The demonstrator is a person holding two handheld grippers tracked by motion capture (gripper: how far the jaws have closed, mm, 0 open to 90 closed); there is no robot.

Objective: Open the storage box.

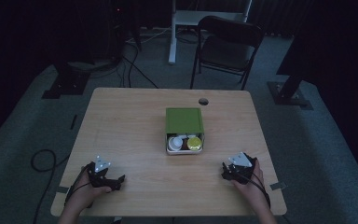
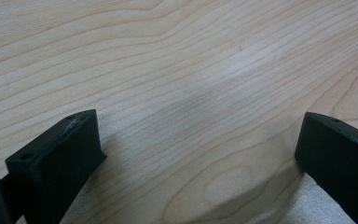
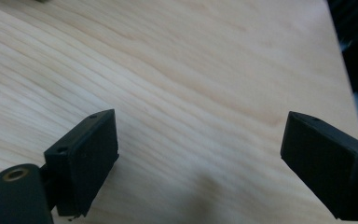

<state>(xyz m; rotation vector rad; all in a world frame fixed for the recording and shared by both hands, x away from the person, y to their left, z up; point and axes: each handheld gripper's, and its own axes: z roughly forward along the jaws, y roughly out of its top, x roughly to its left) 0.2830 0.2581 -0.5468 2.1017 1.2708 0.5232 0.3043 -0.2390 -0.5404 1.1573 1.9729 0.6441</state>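
My left hand (image 1: 81,190) rests at the near left corner of the table (image 1: 130,126), holding the left gripper (image 1: 114,182) low over the wood. In the left gripper view its two black jaws stand wide apart with bare pale wood grain between them; nothing is held. A cable (image 1: 44,161) loops on the floor beside that edge of the table.

Toward the middle of the table, a little nearer the far edge than my hands are, sits a small box (image 1: 185,144) with a green lid (image 1: 183,121) slid back (or so it looks from above), so that its near end is uncovered. In the uncovered part I see a white piece (image 1: 175,142) and a round yellow-green cap (image 1: 195,143) side by side; the light is too dim to tell what they are. A small round hole (image 1: 203,101) lies in the tabletop near the far edge, beyond the box.

My right hand (image 1: 251,179) rests near the near right corner, holding the right gripper (image 1: 227,171). In the right gripper view its jaws also stand wide apart over bare wood, with the table's edge showing at the right. Both grippers are well apart from the box.

Beyond the far edge stands a dark folding chair (image 1: 226,46).
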